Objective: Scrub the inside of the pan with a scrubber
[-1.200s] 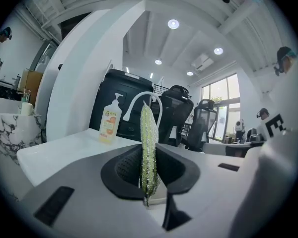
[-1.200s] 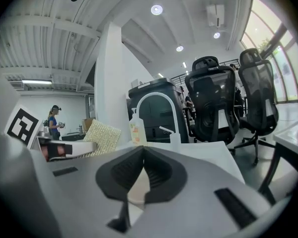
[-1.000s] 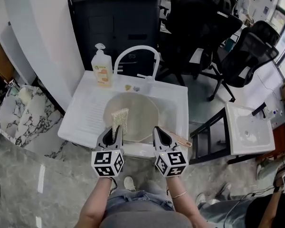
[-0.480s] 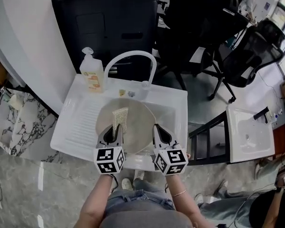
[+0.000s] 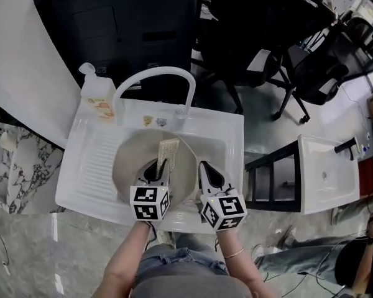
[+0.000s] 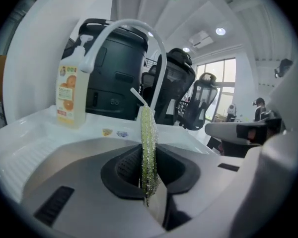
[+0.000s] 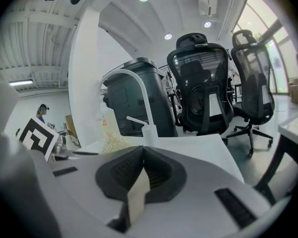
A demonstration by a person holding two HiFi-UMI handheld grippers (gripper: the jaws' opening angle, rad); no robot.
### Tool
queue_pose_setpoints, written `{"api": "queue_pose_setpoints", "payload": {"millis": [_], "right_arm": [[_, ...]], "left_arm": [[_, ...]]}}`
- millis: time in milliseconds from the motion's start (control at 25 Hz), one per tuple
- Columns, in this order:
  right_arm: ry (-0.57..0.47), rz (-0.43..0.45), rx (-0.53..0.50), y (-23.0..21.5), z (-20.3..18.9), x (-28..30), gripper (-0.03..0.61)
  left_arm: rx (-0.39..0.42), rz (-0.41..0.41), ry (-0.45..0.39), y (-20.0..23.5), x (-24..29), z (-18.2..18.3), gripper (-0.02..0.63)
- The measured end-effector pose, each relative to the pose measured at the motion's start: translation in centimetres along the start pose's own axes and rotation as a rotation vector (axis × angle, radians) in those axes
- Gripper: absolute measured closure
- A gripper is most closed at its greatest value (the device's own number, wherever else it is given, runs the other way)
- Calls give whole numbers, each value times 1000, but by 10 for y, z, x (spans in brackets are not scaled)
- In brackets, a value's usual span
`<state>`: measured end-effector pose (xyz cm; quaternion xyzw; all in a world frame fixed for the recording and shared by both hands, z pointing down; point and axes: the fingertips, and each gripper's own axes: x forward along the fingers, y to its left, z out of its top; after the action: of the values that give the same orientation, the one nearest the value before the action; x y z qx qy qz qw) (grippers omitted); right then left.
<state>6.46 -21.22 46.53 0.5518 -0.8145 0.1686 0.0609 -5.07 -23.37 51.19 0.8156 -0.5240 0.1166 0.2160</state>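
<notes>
Pan (image 5: 127,166) is lying in the basin of a white sink (image 5: 81,166), right below the person's two hand-held tools, its round pale inside facing up. Nearest the person, the left gripper (image 5: 160,165) is reaching over the pan's middle with its jaws pinching a yellow-green scrubber (image 5: 168,149). The left gripper view is showing that scrubber (image 6: 148,143) standing edge-on and upright between the closed pads, sticking out past the tips. From above, the scrubber is hanging over the far half of the pan, though whether it is touching the surface cannot be told. Just beside it, the right gripper (image 5: 205,169) is sitting at the pan's right rim, and the right gripper view is showing its jaws clamping a pale wooden strip, the pan's handle (image 7: 137,195). Beyond the pan, a curved white faucet (image 5: 155,73) is arching over the sink's back edge, with a soap bottle (image 5: 98,95) standing at the far left corner. Farther back, a black cabinet (image 5: 130,23) and black office chairs (image 5: 255,42) are crowding the floor.
</notes>
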Motion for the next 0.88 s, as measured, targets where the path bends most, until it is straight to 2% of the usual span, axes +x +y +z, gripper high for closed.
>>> {"api": "queue_pose_setpoints", "payload": {"millis": [200, 480, 880], "right_arm": [[22, -34, 24, -18, -6, 6, 568], [45, -50, 44, -28, -14, 18, 568], [59, -45, 51, -27, -16, 25, 568]], "left_arm": [[5, -32, 139, -9, 23, -30, 548], [36, -169, 294, -25, 43, -59, 549], [10, -81, 398, 1, 77, -85, 549]]}}
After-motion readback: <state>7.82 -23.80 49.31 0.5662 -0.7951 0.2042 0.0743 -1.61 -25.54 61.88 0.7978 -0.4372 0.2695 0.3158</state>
